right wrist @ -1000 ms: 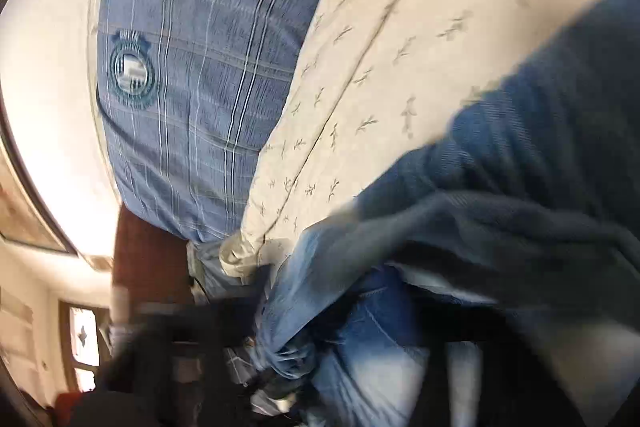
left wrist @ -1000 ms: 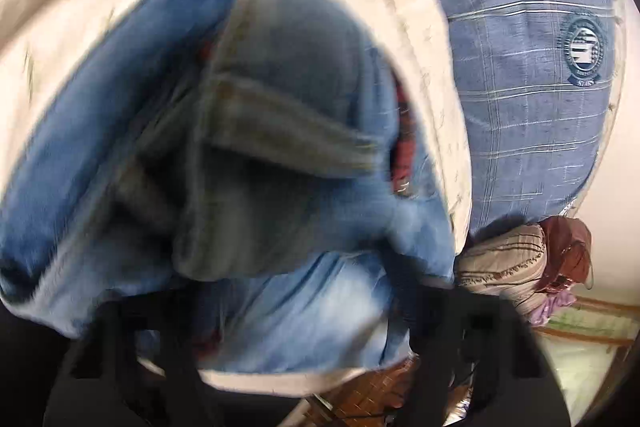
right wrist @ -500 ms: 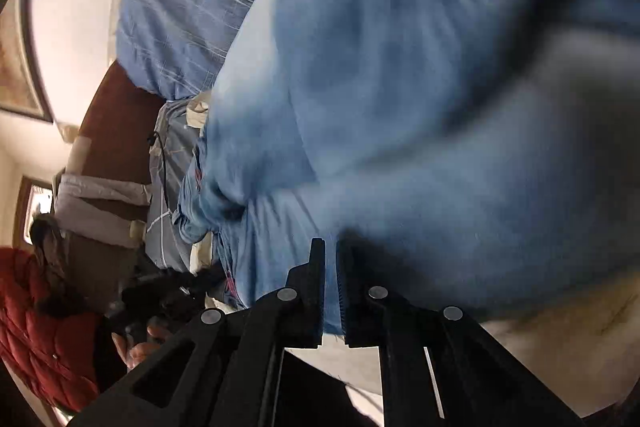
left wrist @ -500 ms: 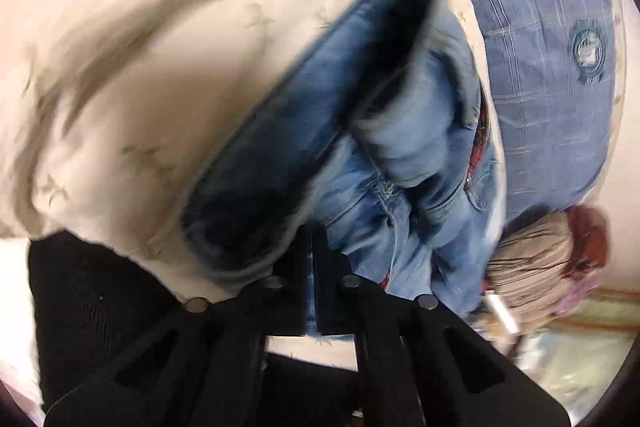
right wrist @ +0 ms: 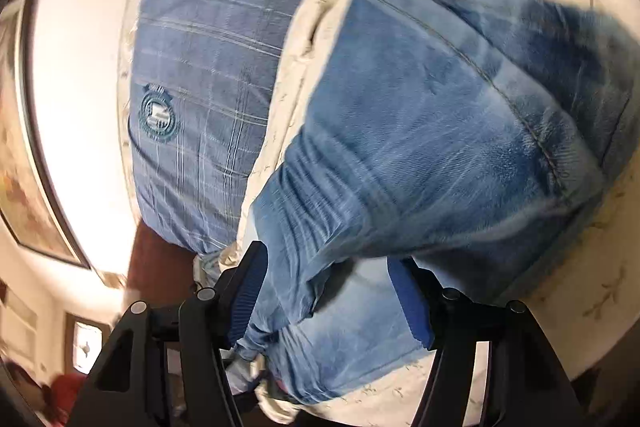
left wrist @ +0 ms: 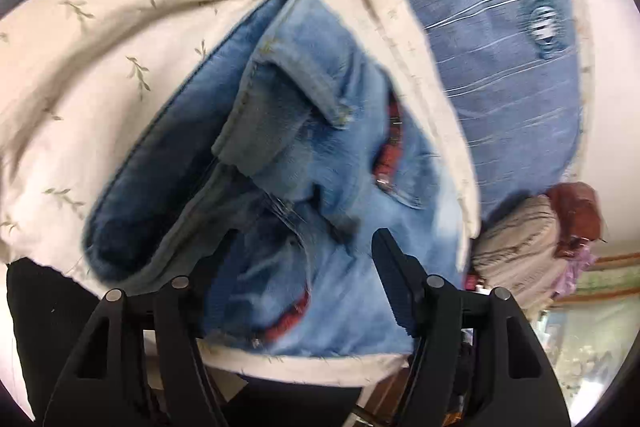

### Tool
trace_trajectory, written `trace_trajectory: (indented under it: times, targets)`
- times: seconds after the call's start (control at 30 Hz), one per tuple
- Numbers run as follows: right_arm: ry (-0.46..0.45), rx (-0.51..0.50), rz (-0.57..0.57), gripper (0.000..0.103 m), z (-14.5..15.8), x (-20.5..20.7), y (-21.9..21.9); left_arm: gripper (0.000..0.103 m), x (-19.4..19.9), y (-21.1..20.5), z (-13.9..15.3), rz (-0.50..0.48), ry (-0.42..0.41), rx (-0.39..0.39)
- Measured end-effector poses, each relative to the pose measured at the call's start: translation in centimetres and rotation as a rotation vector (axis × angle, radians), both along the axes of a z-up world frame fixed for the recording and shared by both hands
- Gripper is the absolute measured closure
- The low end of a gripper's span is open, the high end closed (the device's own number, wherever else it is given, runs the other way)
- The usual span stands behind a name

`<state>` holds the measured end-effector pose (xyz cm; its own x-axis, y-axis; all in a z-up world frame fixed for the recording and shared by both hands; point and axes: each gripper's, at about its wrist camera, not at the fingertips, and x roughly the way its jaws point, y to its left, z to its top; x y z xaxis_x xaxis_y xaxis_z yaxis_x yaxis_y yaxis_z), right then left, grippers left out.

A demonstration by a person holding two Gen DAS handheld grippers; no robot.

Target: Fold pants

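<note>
The jeans (left wrist: 320, 163) lie bunched on the cream sheet (left wrist: 100, 75), the blue pillow (left wrist: 500, 67) at two o'clock. Both the left gripper (left wrist: 304, 267) and the right gripper (right wrist: 328, 291) are opening, denim loose between their jaws (nothing pinched). Released like this, the fold may slump.

The bunched jeans (left wrist: 304, 163) fill the cream sheet (left wrist: 100, 59) ahead; a blue pillow (left wrist: 500, 47) blocks beyond, with bare sheet beside.
</note>
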<state>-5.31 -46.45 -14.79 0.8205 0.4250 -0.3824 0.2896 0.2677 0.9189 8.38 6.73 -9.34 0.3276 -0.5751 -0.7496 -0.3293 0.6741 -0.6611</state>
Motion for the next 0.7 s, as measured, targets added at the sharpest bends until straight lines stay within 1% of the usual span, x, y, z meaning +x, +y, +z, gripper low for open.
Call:
trace_trajectory:
  times: [0.07,0.1,0.13,0.17,0.2,0.23,0.3,0.37,0.47,0.53,0.63,0.7]
  targets:
    - [0.000,-0.018,-0.026,0.038,-0.2,0.8,0.1,0.038,1.3,-0.5,-1.1,0.015,0.044,0.006]
    - [0.004,-0.028,-0.031,0.042,-0.3,0.7,-0.4,0.039,1.8,-0.6,-1.1,0.025,0.044,0.009]
    - [0.003,-0.041,-0.031,0.048,-0.3,0.8,-0.6,0.053,2.5,-0.7,-0.8,0.032,0.032,0.028]
    - [0.005,-0.064,-0.025,0.074,-0.1,1.1,-0.5,0.064,3.1,-0.9,-0.3,0.029,0.026,0.058]
    - [0.002,-0.088,-0.021,0.093,0.3,1.3,-0.6,0.069,3.4,-1.2,0.0,0.019,0.028,0.079]
    - [-0.017,-0.108,-0.026,0.093,0.8,1.2,-0.7,0.077,3.6,-1.3,0.4,0.014,0.025,0.084]
    - [-0.078,-0.157,-0.039,0.097,2.6,0.2,-1.4,0.083,3.3,-1.1,1.1,0.001,-0.006,0.086]
    - [-0.119,-0.218,-0.050,0.097,4.5,-1.1,-2.1,0.085,2.3,-0.9,2.1,-0.010,-0.051,0.111]
    - [-0.141,-0.270,-0.038,0.097,5.9,-3.4,-3.0,0.086,0.2,-0.5,2.8,-0.028,-0.077,0.107]
    - [-0.128,-0.302,-0.038,0.097,6.1,-4.7,-3.2,0.087,-1.4,-0.3,3.3,-0.043,-0.093,0.104]
    - [-0.099,-0.296,-0.044,0.097,5.1,-6.8,-3.7,0.087,-4.4,0.2,3.8,-0.070,-0.114,0.113]
    - [-0.072,-0.292,-0.045,0.097,4.1,-7.6,-3.9,0.087,-5.3,-0.1,3.4,-0.087,-0.115,0.136]
